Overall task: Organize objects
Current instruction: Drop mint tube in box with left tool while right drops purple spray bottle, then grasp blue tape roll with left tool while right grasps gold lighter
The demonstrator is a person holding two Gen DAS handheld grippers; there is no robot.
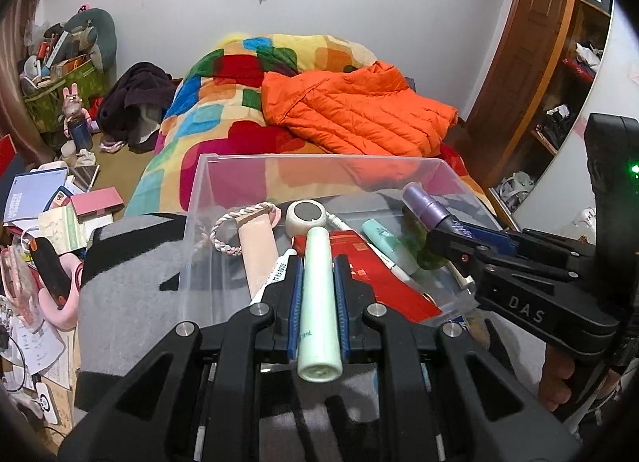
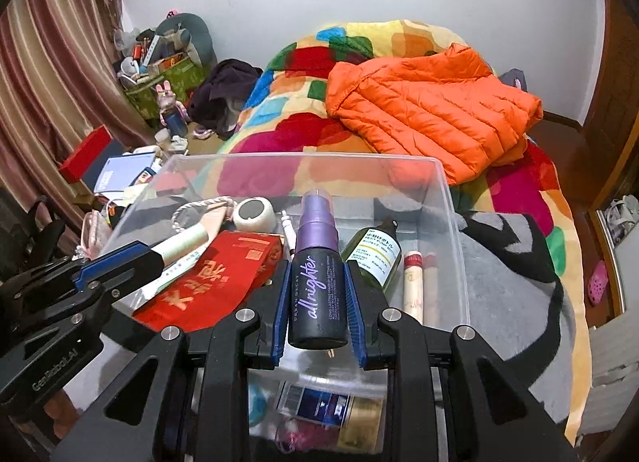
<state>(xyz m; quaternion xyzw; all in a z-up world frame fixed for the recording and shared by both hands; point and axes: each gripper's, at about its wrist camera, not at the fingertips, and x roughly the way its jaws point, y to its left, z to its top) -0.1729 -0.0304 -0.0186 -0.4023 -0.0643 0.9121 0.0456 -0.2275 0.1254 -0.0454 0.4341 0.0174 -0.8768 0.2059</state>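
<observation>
A clear plastic bin [image 1: 191, 222] [image 2: 455, 222] stands on a grey-and-black blanket on the bed. My left gripper [image 1: 317, 262] is shut on a pale green tube [image 1: 317, 302] and holds it over the bin's near side; it also shows in the right wrist view [image 2: 155, 258]. My right gripper [image 2: 317, 274] is shut on a black-and-purple spray bottle [image 2: 317, 282] over the bin; it also shows in the left wrist view [image 1: 443, 228]. Inside the bin lie a red packet [image 2: 215, 278], a white round device [image 1: 305, 216], a rope loop [image 1: 227, 222] and a green bottle [image 2: 375, 258].
An orange puffer jacket [image 1: 359, 110] lies on the colourful bedspread [image 1: 223, 114] behind the bin. Books and papers [image 1: 40, 202] clutter the floor at left. A wardrobe with a mirror [image 1: 559, 102] stands at right. A second clear container [image 2: 319, 410] with small items sits below my right gripper.
</observation>
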